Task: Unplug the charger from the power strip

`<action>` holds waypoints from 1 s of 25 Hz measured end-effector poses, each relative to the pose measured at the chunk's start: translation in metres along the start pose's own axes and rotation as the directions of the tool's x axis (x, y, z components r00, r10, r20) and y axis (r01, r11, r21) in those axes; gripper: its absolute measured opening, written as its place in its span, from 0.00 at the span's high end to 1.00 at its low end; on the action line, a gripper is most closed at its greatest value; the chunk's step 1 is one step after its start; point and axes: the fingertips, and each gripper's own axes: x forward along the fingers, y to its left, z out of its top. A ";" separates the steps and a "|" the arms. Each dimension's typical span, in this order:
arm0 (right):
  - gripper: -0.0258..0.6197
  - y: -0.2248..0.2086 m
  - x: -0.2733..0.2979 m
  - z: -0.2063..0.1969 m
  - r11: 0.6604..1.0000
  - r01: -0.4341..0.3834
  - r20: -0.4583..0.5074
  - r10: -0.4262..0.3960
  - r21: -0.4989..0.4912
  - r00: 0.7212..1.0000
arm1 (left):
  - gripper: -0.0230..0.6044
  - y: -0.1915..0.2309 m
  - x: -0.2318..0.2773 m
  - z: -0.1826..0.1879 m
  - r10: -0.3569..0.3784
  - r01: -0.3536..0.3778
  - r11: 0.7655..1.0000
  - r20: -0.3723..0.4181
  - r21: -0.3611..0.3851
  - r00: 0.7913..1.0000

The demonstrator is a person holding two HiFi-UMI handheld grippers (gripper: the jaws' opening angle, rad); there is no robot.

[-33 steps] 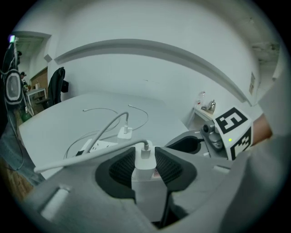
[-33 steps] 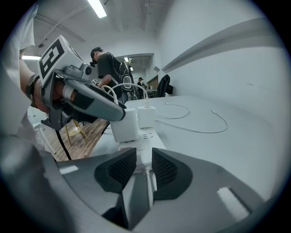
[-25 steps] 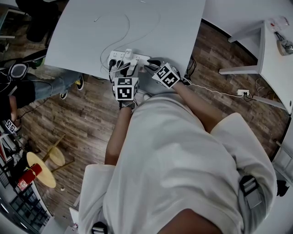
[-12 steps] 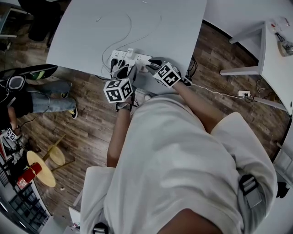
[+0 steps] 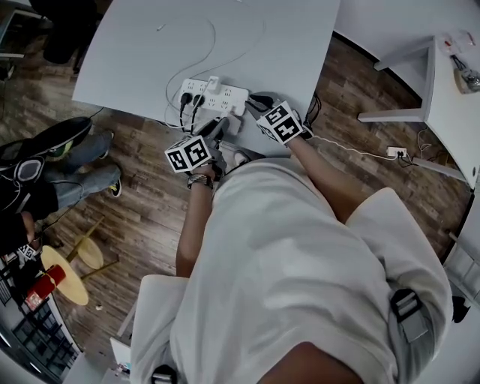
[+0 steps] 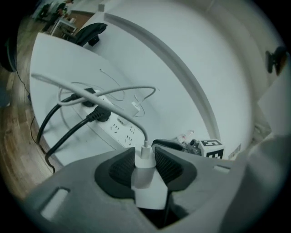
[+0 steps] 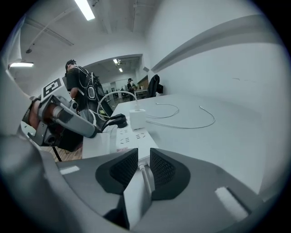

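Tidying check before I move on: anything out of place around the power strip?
The white charger is out of the power strip, clamped in the left gripper, its cable trailing across the black plugs. Nothing looks damaged or spilled.

- Desk (image 5: 285,45): pale, plain top, set on a dark wood-plank floor (image 5: 150,217).
- Thin white cable (image 7: 212,119): lies loose in open curves across the middle of the desk.
- Two black plugs (image 5: 187,100): near the desk's near edge; their black leads drop over that edge.
- Second white table (image 5: 450,97): beyond the desk's right edge, small items on it too small to tell.
- White wall adapter (image 5: 397,152): on the floor beside that table, white cord attached.
- Round yellow stool (image 5: 66,276): on the floor well left of the desk, a red object (image 5: 46,286) beside it.
- Seated person, jeans (image 5: 82,184), dark shoes: off the desk's left edge.
- Ceiling strip light (image 7: 85,9).
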 end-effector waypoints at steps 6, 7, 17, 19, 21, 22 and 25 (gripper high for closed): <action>0.83 0.005 0.000 0.001 1.000 -0.005 -0.004 0.005 -0.003 1.000 | 0.73 0.012 0.008 0.000 0.009 -0.008 0.995 0.014 -0.102 1.000; 0.83 0.005 0.000 0.003 1.000 -0.004 -0.003 0.004 -0.004 1.000 | 0.73 0.012 0.007 0.002 0.017 -0.016 0.995 0.016 -0.096 1.000; 0.83 0.007 -0.003 0.014 1.000 -0.001 0.009 0.001 -0.003 1.000 | 0.60 0.035 -0.011 0.007 0.240 -0.232 0.966 -0.061 0.114 0.969; 0.83 0.009 -0.002 0.015 1.000 -0.002 0.007 0.002 -0.003 1.000 | 0.59 0.038 -0.014 0.003 0.267 -0.250 0.954 -0.091 0.165 0.959; 0.83 0.010 -0.002 0.015 1.000 -0.002 0.007 0.002 -0.002 1.000 | 0.58 0.041 -0.017 -0.003 0.286 -0.256 0.944 -0.133 0.207 0.949; 0.83 0.010 -0.003 0.015 1.000 -0.002 0.007 0.002 -0.001 1.000 | 0.58 0.043 -0.019 -0.006 0.294 -0.256 0.940 -0.154 0.225 0.943; 0.83 0.009 -0.006 0.013 1.000 -0.004 0.005 0.004 0.005 1.000 | 0.58 0.044 -0.024 -0.011 0.303 -0.253 0.932 -0.179 0.258 0.936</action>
